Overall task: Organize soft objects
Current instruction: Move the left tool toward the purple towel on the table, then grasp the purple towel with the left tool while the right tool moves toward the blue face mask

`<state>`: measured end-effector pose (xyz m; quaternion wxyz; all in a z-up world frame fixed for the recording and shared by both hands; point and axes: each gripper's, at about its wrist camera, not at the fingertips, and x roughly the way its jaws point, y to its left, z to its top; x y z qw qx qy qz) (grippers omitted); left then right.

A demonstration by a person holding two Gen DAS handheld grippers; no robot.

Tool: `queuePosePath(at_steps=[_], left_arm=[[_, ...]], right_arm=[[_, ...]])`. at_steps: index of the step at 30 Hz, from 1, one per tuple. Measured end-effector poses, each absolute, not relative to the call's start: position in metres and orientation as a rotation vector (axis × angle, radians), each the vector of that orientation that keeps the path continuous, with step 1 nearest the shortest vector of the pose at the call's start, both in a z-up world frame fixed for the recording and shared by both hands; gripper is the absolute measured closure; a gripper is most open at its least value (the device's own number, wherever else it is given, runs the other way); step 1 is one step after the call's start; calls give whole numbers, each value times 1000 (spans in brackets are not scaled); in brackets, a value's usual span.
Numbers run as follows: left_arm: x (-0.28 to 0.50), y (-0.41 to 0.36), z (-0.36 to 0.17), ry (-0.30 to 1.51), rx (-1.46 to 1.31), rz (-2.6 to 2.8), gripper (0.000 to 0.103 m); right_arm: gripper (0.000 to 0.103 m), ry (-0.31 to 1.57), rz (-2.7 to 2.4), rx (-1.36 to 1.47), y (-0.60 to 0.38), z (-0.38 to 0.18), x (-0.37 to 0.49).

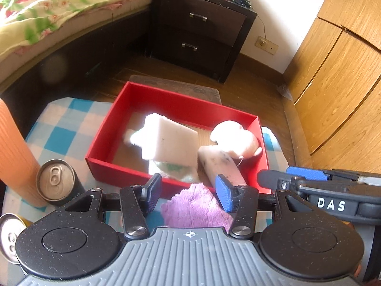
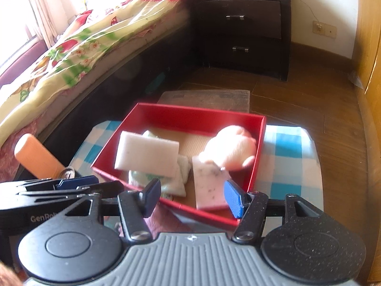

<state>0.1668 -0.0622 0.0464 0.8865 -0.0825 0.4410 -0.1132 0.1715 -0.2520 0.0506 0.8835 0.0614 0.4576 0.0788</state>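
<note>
A red box [image 1: 102, 131] [image 2: 112, 147] stands on a blue-and-white checked cloth [image 1: 64, 128] [image 2: 290, 147]. In it lie a white foam block [image 1: 169, 140] [image 2: 147, 155], a speckled pinkish block [image 1: 221, 166] [image 2: 209, 186], a pale pink plush toy [image 1: 235, 138] [image 2: 231, 147] and a white-green cloth [image 1: 178, 169] [image 2: 166, 181]. A purple fuzzy cloth [image 1: 195, 207] [image 2: 164, 221] lies in front of the box, under my left gripper [image 1: 188, 188], which is open and empty. My right gripper [image 2: 193, 195] is open and empty over the box's near edge; it also shows in the left wrist view [image 1: 297, 178].
An orange ribbed cylinder [image 1: 14, 152] [image 2: 35, 157] and two drink cans [image 1: 57, 181] [image 1: 9, 236] stand at the left. A bed [image 1: 47, 14], a dark nightstand [image 1: 202, 28] and wooden cabinets [image 1: 338, 71] surround the area. A grey mat [image 2: 207, 97] lies beyond the box.
</note>
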Motion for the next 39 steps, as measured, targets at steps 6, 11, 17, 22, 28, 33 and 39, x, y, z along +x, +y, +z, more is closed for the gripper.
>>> queuePosePath(at_steps=[6, 11, 17, 22, 28, 33, 39], left_arm=[[159, -68, 37, 951, -153, -254, 50], [156, -84, 26, 996, -130, -291, 48], [153, -103, 12, 1038, -91, -310, 41], [158, -118, 1, 1070, -56, -294, 33], [168, -135, -24, 1129, 13, -264, 31], [171, -127, -31, 1169, -38, -266, 67], [163, -106, -7, 1119, -154, -299, 89]], right_arm=[[66, 982, 153, 115, -253, 45, 157], [66, 1005, 135, 110, -260, 40, 143], [66, 1021, 122, 119, -271, 37, 116], [65, 1029, 140, 124, -274, 36, 91], [64, 1050, 160, 155, -282, 31, 77], [64, 1076, 151, 162, -292, 24, 79], [64, 1101, 148, 155, -296, 18, 78]])
